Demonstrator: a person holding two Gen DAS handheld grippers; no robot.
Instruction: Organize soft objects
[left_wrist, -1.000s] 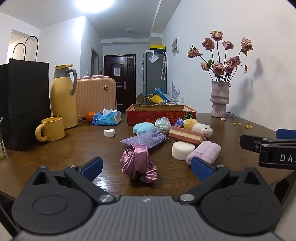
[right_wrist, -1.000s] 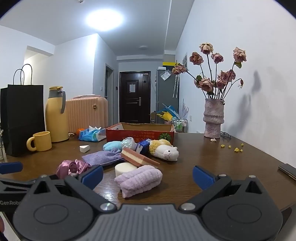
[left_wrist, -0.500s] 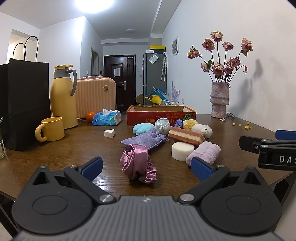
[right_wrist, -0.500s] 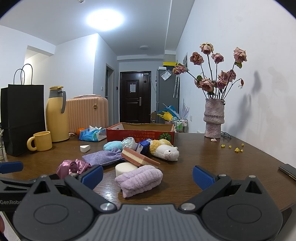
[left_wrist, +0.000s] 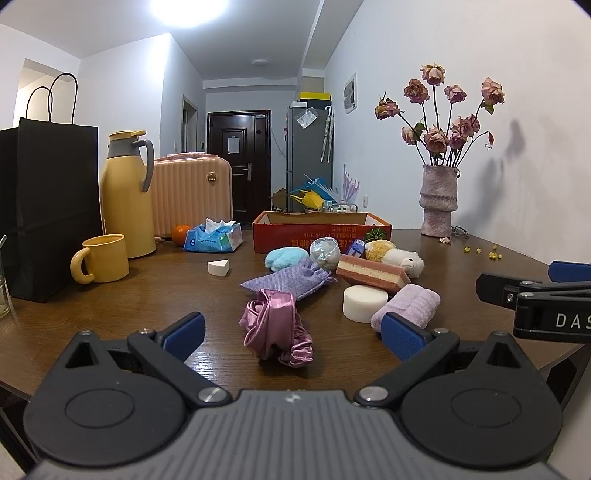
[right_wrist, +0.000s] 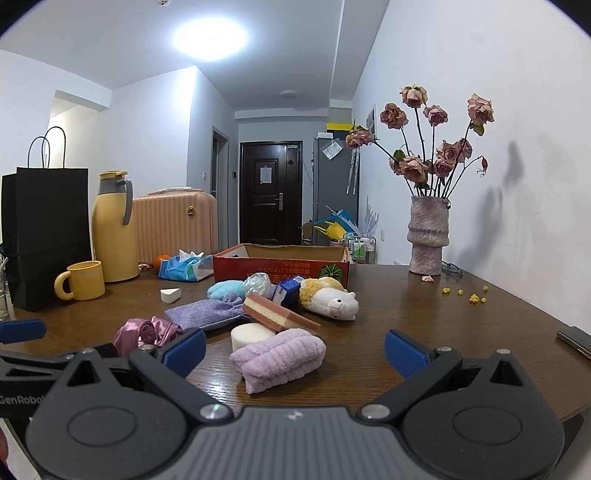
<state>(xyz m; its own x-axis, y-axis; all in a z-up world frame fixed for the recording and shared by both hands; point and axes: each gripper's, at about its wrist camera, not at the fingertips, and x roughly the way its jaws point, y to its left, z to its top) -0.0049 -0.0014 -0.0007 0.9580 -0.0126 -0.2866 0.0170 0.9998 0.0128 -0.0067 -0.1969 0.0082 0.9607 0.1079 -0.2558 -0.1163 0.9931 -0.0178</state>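
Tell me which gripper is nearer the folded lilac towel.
Right. The right gripper has the folded lilac towel between its open fingers; the left gripper faces the pink satin scrunchie, the towel off to its right.

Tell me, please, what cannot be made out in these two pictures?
- Inside of the red box: both views look low, so its front wall hides what it holds.
- Contents of the black bag and the mug: hidden by their own walls.
- Small blue carton: partly covered by the layered sponge; its print is too small.
- Phone: cut off by the right view's edge.
- Glass: cut off at the left view's edge.
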